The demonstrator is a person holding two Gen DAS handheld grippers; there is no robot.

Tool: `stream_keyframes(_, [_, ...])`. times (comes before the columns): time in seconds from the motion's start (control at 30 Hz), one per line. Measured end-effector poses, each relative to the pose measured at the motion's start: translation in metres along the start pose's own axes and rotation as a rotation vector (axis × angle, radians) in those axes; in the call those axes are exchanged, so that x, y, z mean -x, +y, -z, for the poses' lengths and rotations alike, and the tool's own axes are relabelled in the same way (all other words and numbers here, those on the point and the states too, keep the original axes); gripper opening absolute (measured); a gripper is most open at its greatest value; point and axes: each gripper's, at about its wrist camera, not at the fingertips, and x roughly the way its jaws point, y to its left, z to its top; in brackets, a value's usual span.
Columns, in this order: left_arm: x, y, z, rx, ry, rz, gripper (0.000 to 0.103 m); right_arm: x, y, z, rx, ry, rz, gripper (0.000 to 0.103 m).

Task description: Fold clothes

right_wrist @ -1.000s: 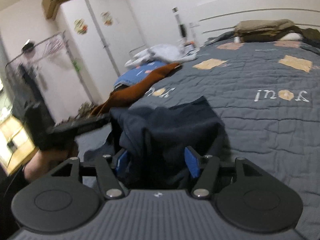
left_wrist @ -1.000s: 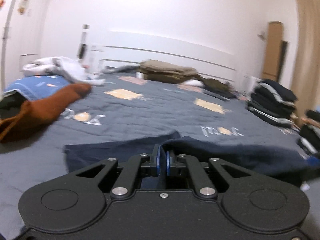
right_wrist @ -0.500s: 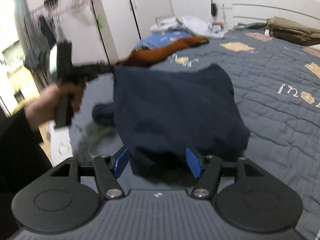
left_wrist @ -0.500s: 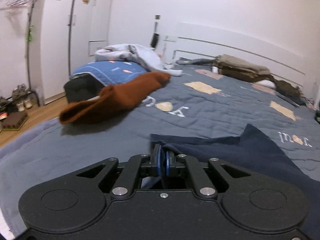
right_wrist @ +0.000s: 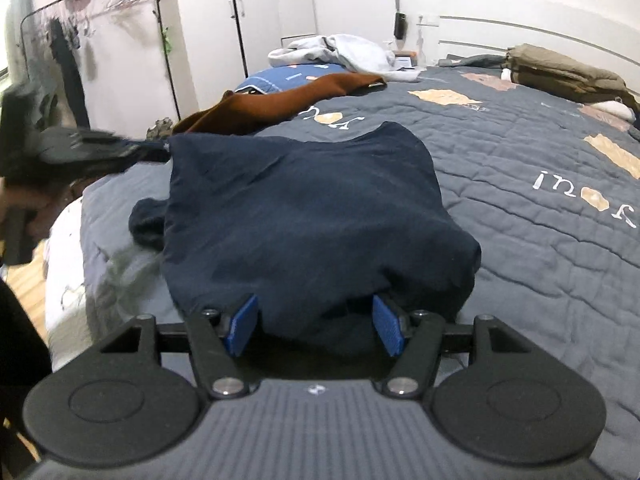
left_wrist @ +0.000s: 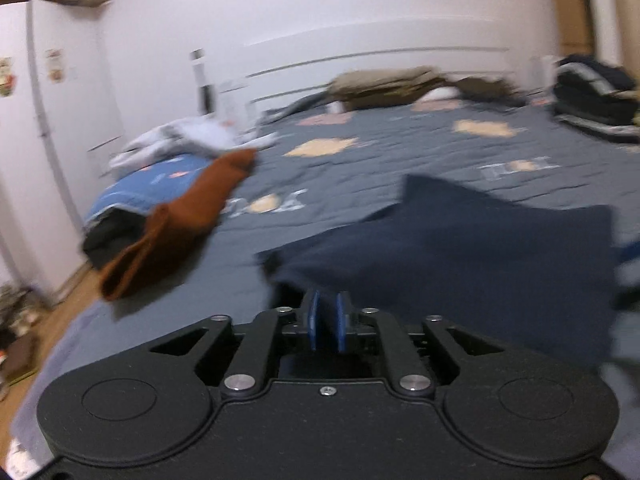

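A dark navy garment point(right_wrist: 304, 216) is spread over the grey quilt point(right_wrist: 540, 240) near the bed's foot. My left gripper point(left_wrist: 325, 326) is shut on the garment's edge point(left_wrist: 460, 256); in the right wrist view it shows at the left point(right_wrist: 160, 152), pinching a corner and holding it taut. My right gripper point(right_wrist: 316, 328) is open, its blue pads point(right_wrist: 242, 322) on either side of the garment's near bunched edge, which lies between them. The left wrist view is blurred by motion.
A rust-brown garment point(right_wrist: 280, 100) lies on the bed's left side beside a blue pillow point(right_wrist: 292, 74) and a white heap point(right_wrist: 340, 50). Folded olive clothes point(right_wrist: 560, 70) sit by the headboard. A dark folded stack point(left_wrist: 596, 92) is far right. A clothes rack point(right_wrist: 88, 40) stands left.
My left gripper has swung with the garment's corner, pulling the cloth out flatter over the quilt. My right gripper stays open around the near edge.
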Motion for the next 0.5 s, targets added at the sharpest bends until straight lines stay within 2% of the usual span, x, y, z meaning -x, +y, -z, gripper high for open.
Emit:
stream_keyframes(0.03, [0.006,-0.003,0.002,-0.026,-0.017,0.040,0.035,-0.001,0.000,-0.001,-0.002,0.004,0.001,0.062])
stream_keyframes(0.1, [0.016,-0.011,0.008,-0.086,-0.042,0.104,0.049,-0.003,0.001,-0.003,-0.006,0.015,0.004,0.062])
stream_keyframes(0.27, [0.013,-0.043,0.026,-0.245,-0.032,0.257,0.049,-0.007,0.000,-0.008,-0.025,0.037,0.003,0.062])
stream_keyframes(0.37, [0.014,-0.065,0.039,-0.361,-0.012,0.321,0.047,-0.009,-0.003,-0.009,-0.050,0.025,0.006,0.062])
stream_keyframes(0.5, [0.012,-0.090,0.057,-0.478,0.022,0.370,0.027,-0.013,-0.005,-0.010,-0.079,0.008,0.015,0.062])
